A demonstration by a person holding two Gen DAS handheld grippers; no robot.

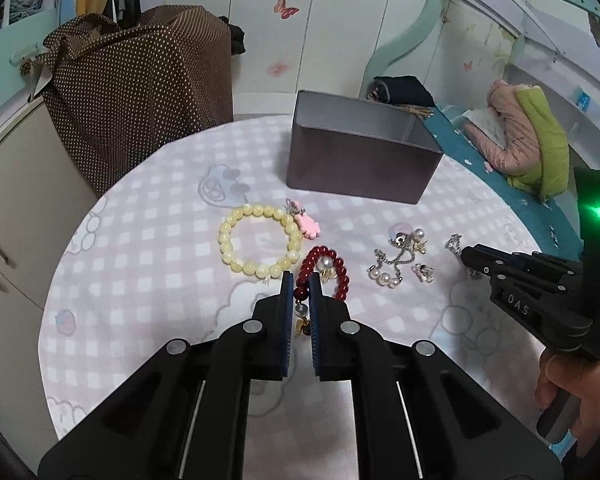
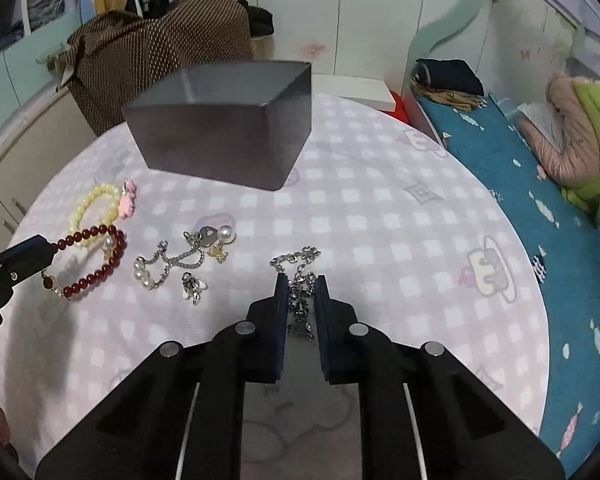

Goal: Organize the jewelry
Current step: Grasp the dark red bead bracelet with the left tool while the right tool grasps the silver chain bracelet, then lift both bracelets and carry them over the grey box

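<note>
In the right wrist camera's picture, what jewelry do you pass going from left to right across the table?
Red bead bracelet held by the left gripper → pearl and silver chain piece → silver chain pinched in the right gripper. The yellow bead bracelet overlaps the red one, so it is left out.

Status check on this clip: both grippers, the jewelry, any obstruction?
Left gripper shut on red bead bracelet. Right gripper shut on silver chain. Dark box open-topped, nothing visible inside. Yellow bracelet, pearl pieces still on cloth; path clear.

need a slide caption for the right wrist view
Right gripper shut on a silver chain on the checked cloth, dark box behind.
</note>
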